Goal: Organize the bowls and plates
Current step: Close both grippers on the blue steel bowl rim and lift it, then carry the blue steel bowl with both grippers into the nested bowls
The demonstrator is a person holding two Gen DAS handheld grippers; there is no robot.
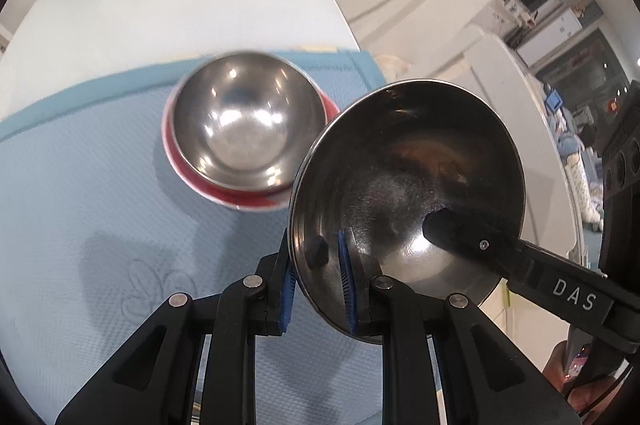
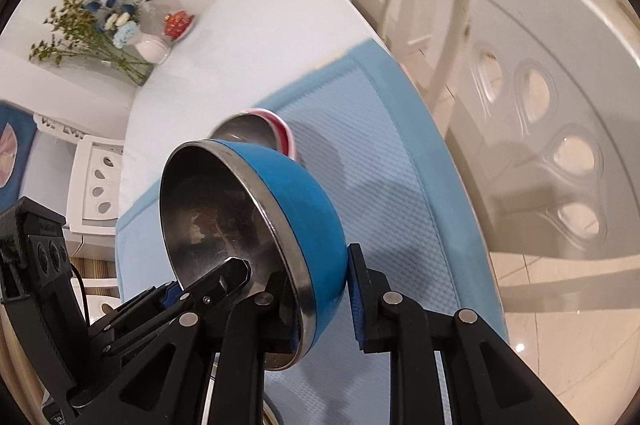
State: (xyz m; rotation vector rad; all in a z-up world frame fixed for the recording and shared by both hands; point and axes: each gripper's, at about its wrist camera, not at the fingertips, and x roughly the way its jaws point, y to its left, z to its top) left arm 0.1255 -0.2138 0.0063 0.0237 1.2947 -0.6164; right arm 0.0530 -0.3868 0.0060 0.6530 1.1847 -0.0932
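Both the left gripper and right gripper have their fingers clamped on the blue bowl's rim, probably to nest it in the red bowl.

White table under blue mat, red-rimmed bowl stack on mat

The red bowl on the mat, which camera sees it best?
The left wrist view. There the red bowl lies in the open on the blue mat, its shiny inside facing the camera. In the right wrist view the held blue bowl hides most of it; only its rim peeks out.
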